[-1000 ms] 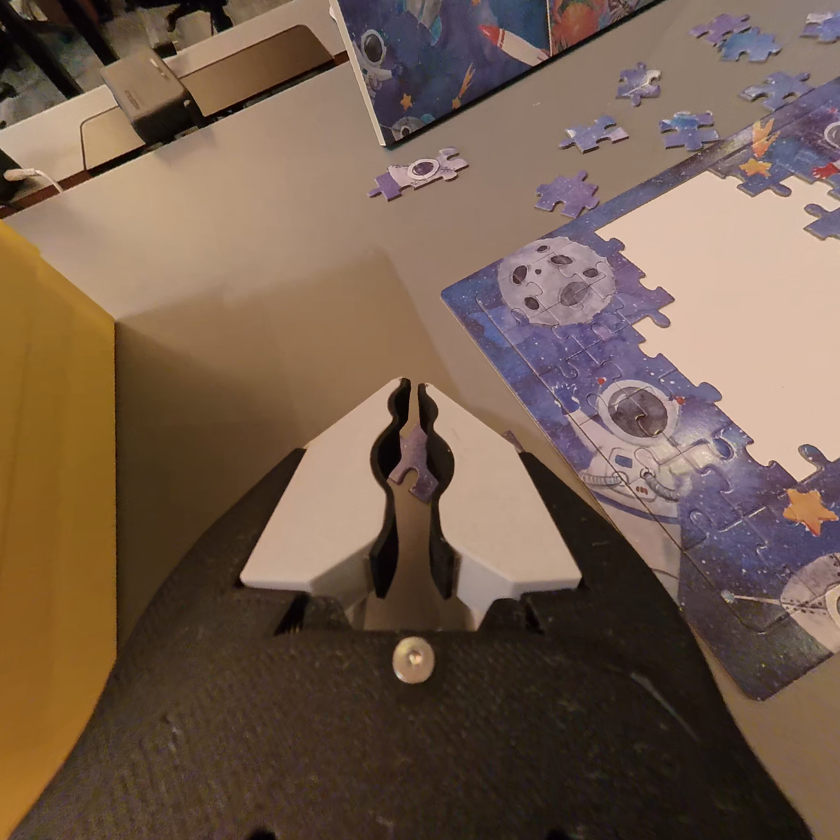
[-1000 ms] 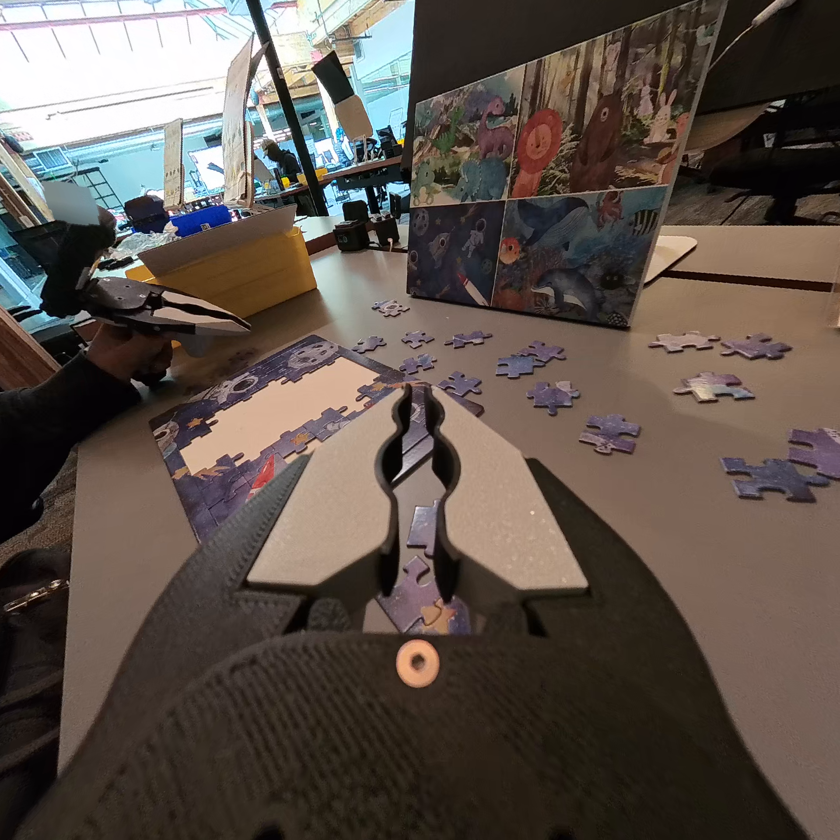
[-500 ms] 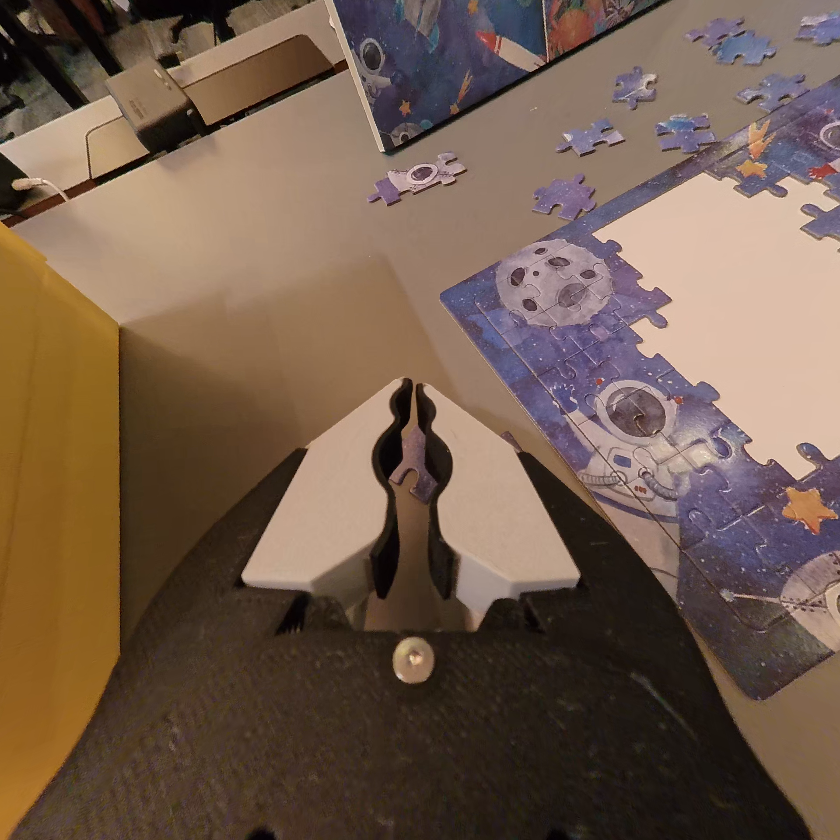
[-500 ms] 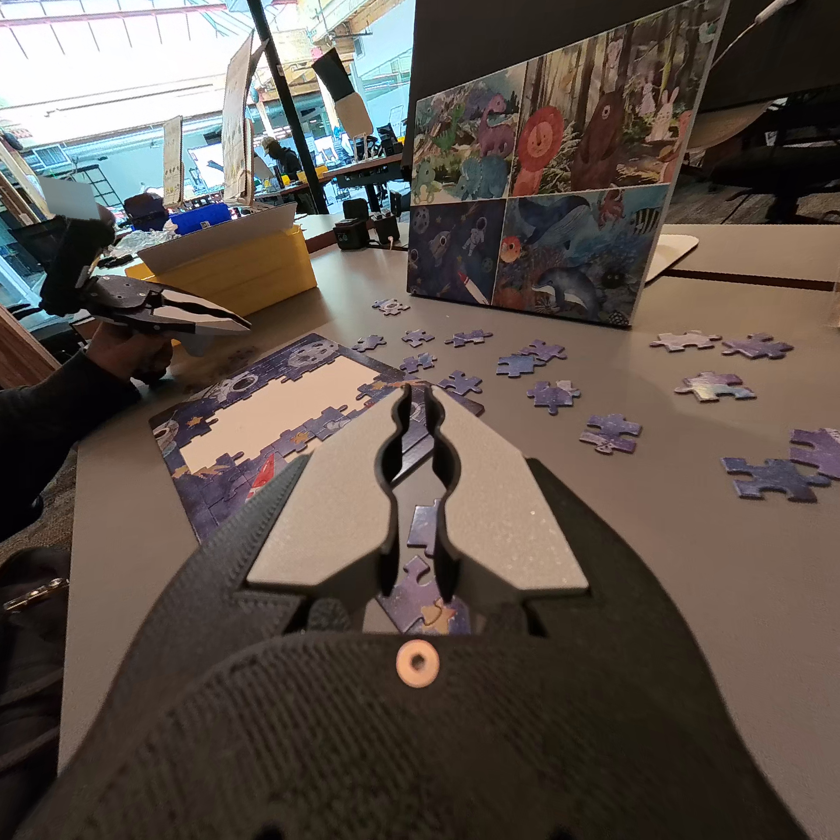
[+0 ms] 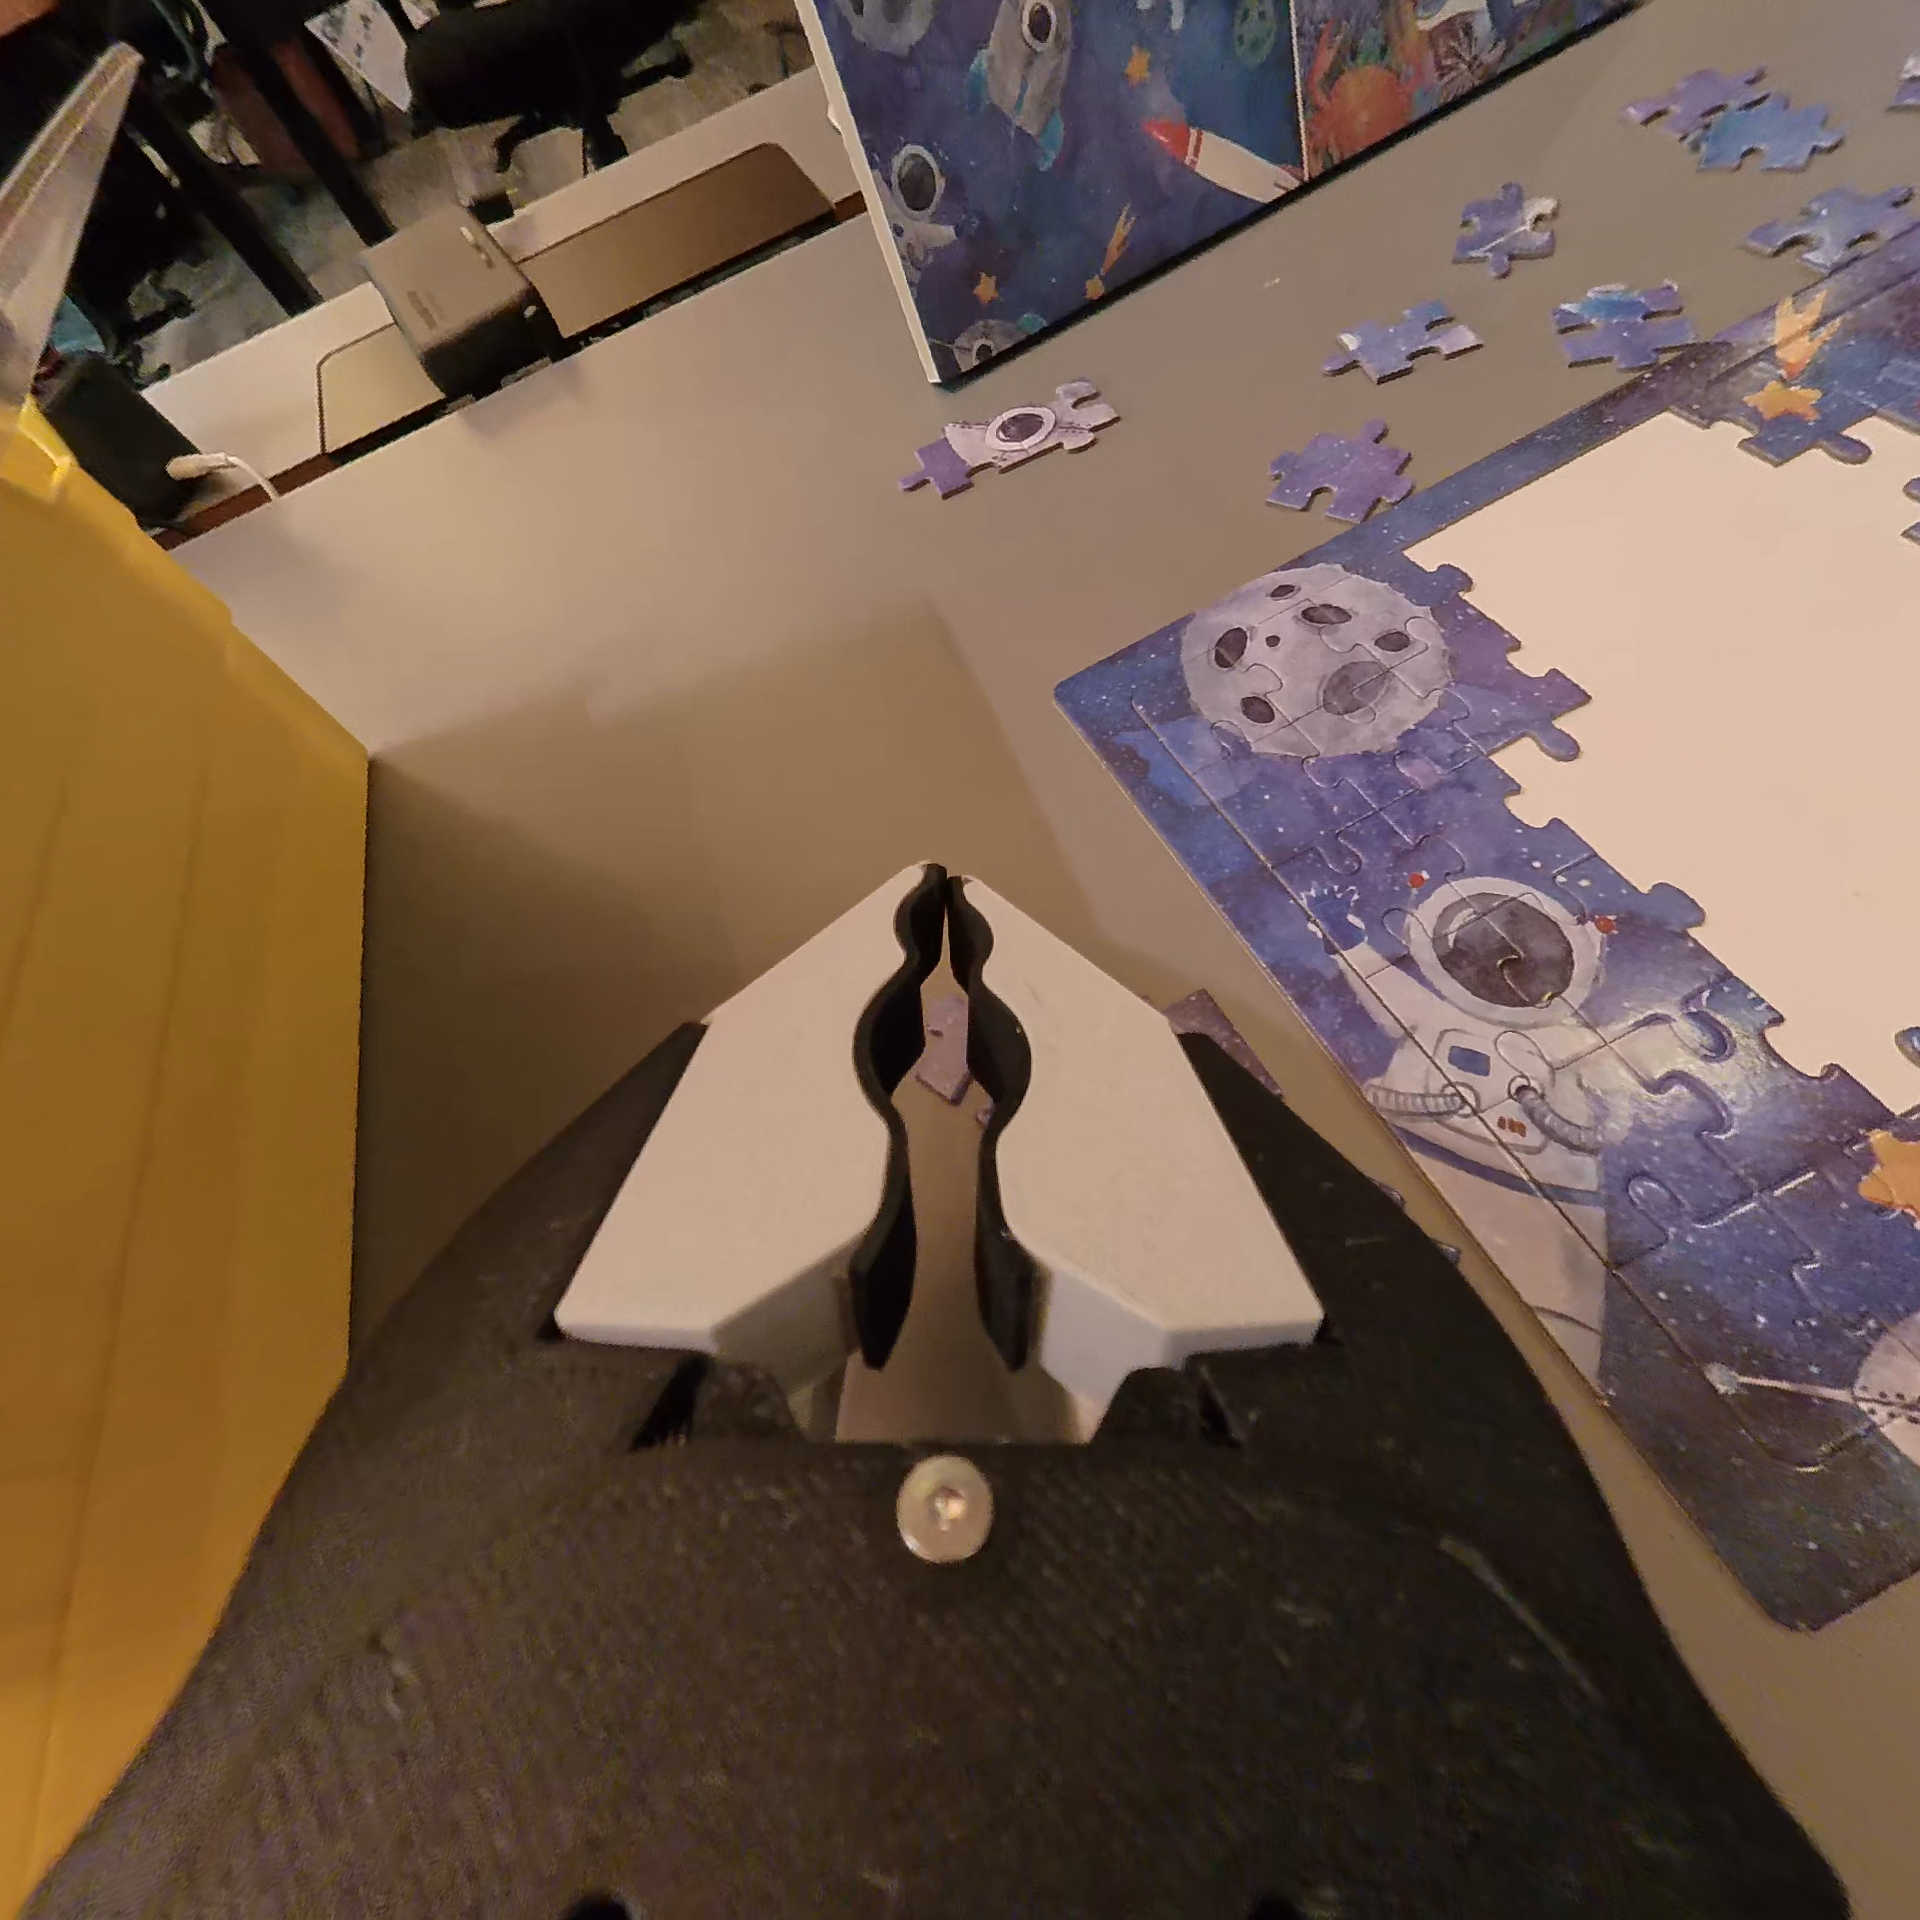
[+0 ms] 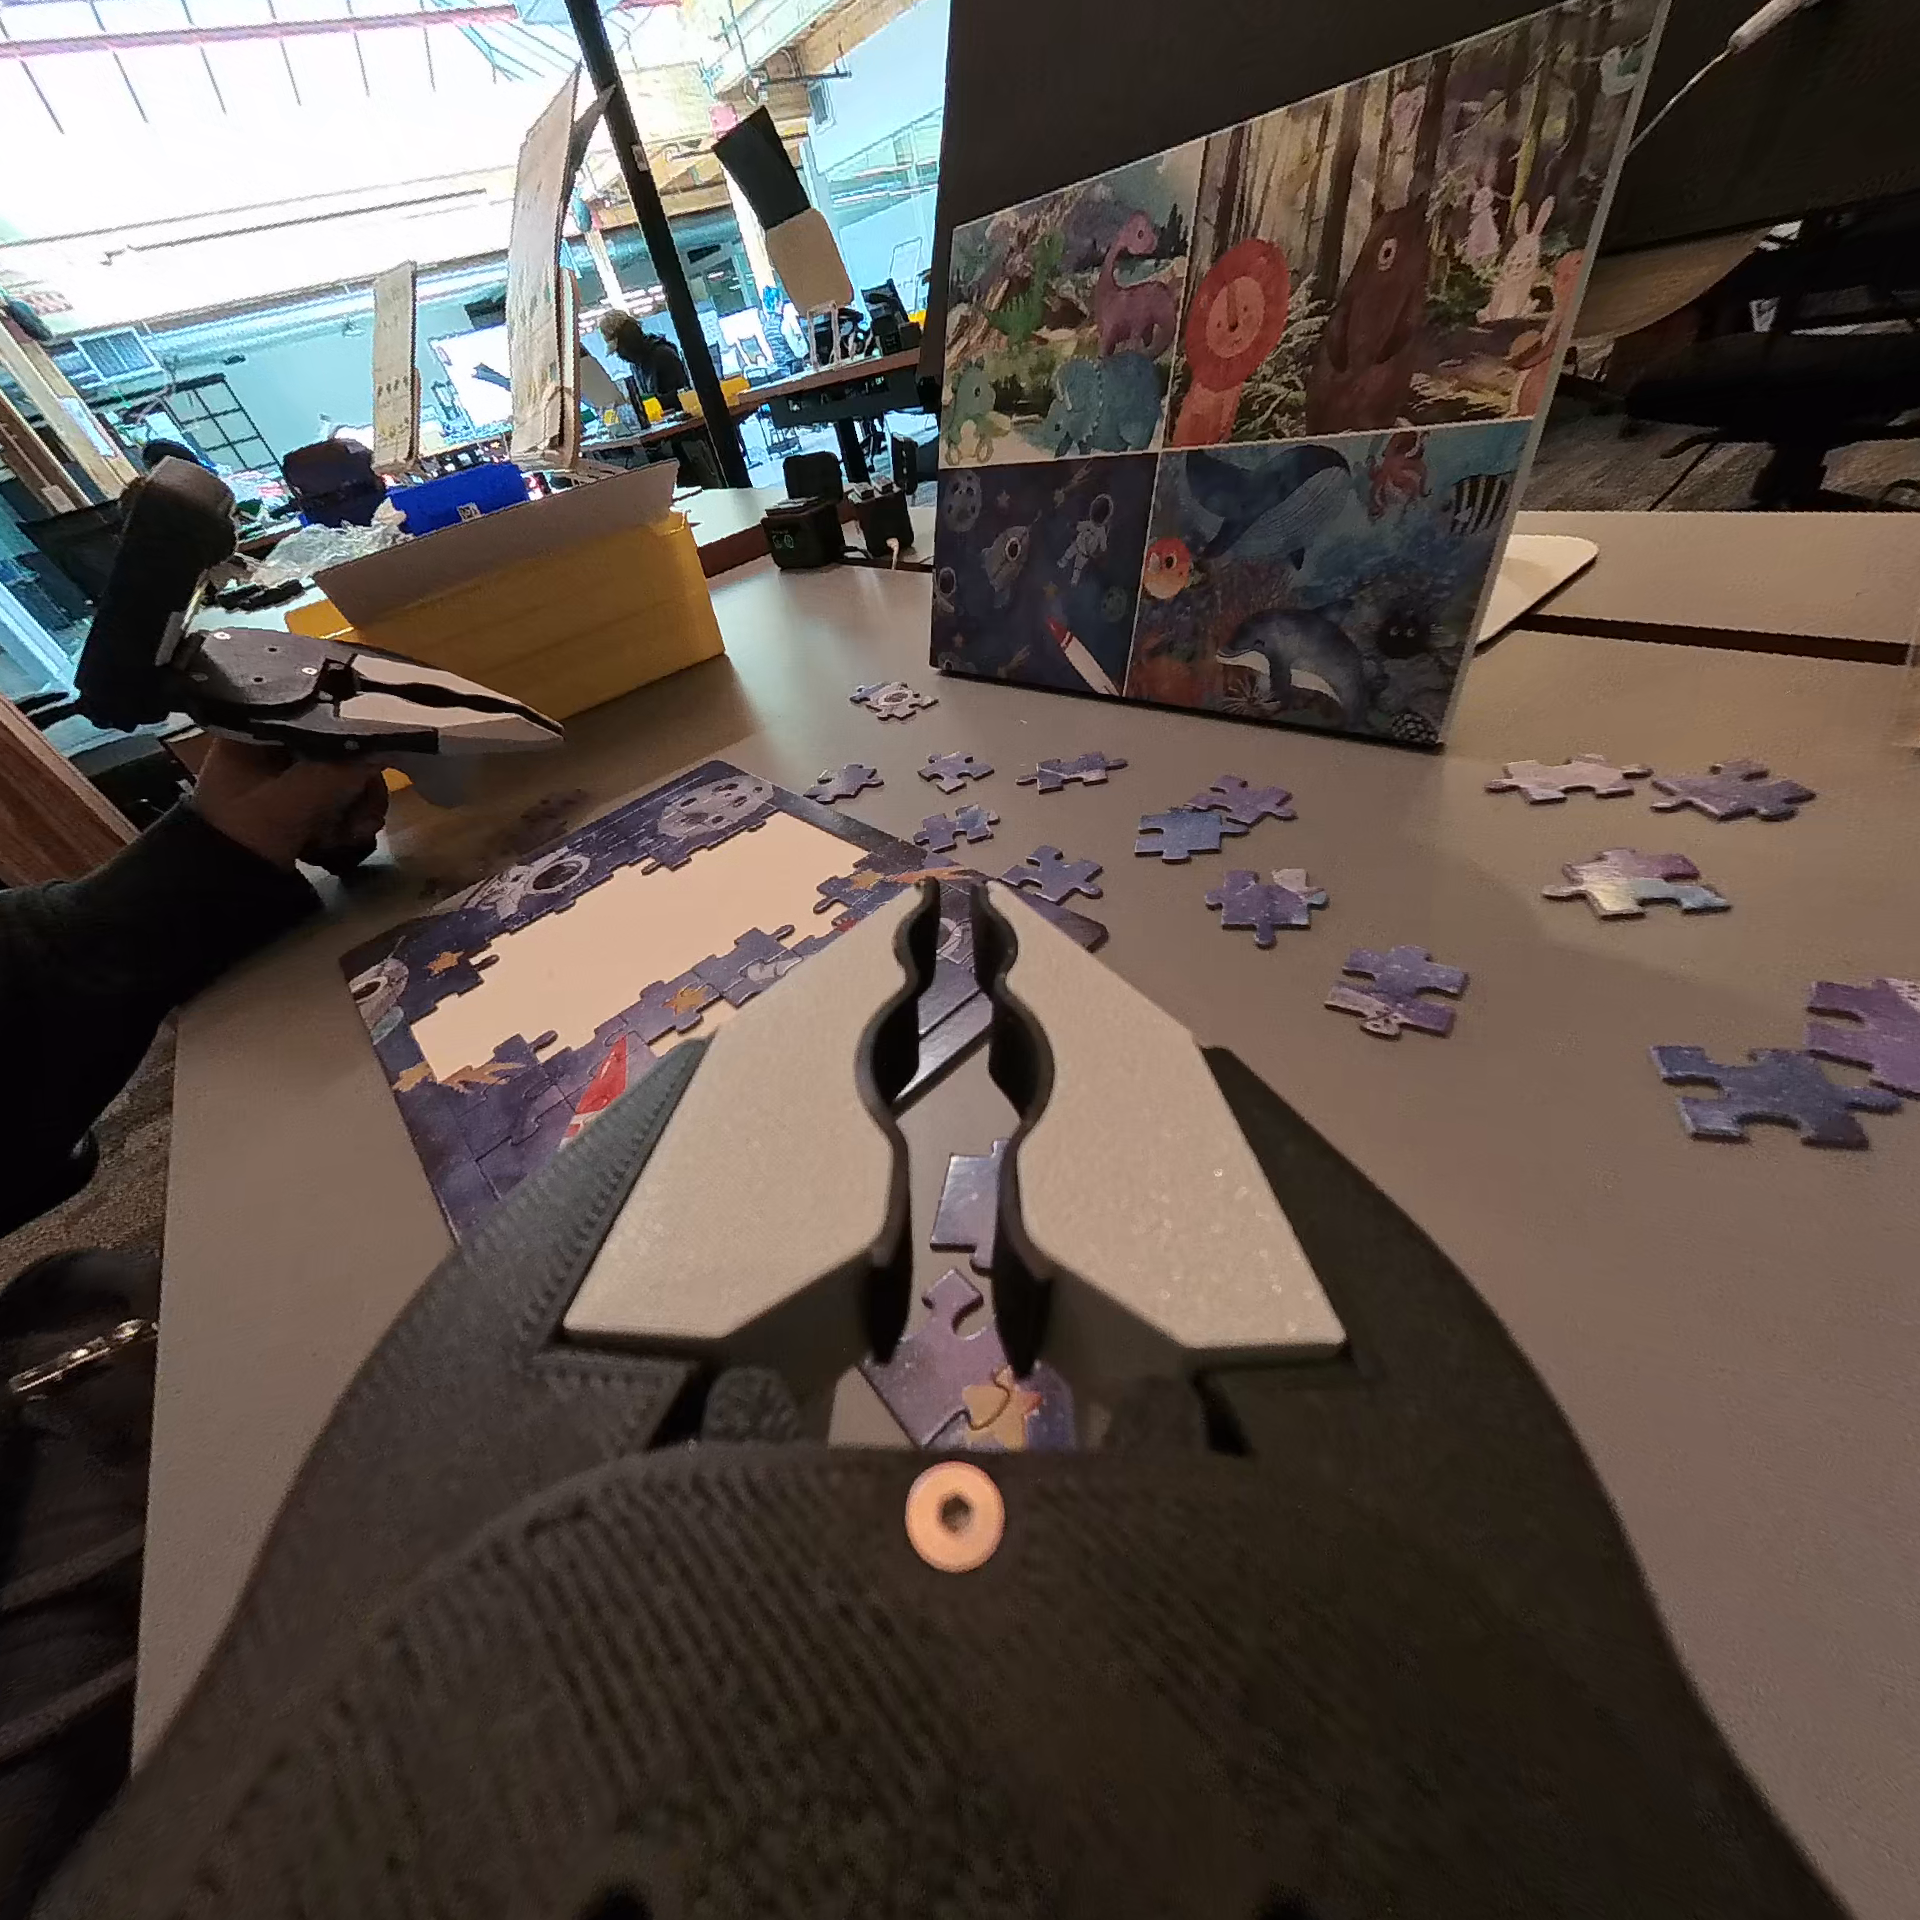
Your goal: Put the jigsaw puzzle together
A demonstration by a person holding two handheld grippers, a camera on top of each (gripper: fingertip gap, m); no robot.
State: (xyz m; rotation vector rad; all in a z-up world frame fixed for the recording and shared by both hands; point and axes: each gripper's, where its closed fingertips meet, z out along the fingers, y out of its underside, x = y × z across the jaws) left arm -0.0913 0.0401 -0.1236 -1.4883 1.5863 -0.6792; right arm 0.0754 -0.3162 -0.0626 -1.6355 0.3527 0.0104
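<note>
Purple loose piece (image 5: 948,1051) lies under the left gripper's (image 5: 940,883) touching tips, the right gripper (image 6: 956,894) narrowly parted and empty; a careless dip could shove it askew.

Half-built space puzzle (image 6: 623,935) flat; loose purple pieces (image 6: 1262,902) beside

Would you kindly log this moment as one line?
left tool shut, beside yellow box | right tool open, over puzzle | loose pieces on table
</note>
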